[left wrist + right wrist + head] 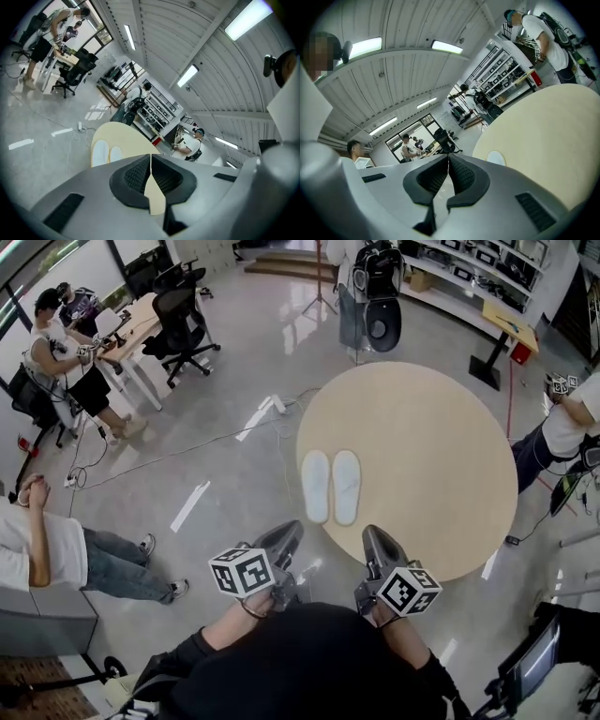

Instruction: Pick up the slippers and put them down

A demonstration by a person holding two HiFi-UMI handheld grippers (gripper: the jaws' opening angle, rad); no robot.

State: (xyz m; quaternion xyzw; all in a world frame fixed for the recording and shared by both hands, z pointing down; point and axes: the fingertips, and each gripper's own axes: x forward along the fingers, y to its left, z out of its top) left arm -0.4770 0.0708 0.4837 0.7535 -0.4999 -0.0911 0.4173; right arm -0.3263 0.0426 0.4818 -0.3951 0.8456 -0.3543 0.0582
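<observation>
Two slippers [317, 486] lie together on round table [431, 437]; office chair [183, 320] beyond.

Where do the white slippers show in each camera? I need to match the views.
Head view: slippers lie side by side mid-frame, near the left edge of the round table.
Left gripper view: slippers lower left of centre, at the table's near end.
Right gripper view: only one rounded white tip, right of centre.
Shared landmark: the round table.
</observation>
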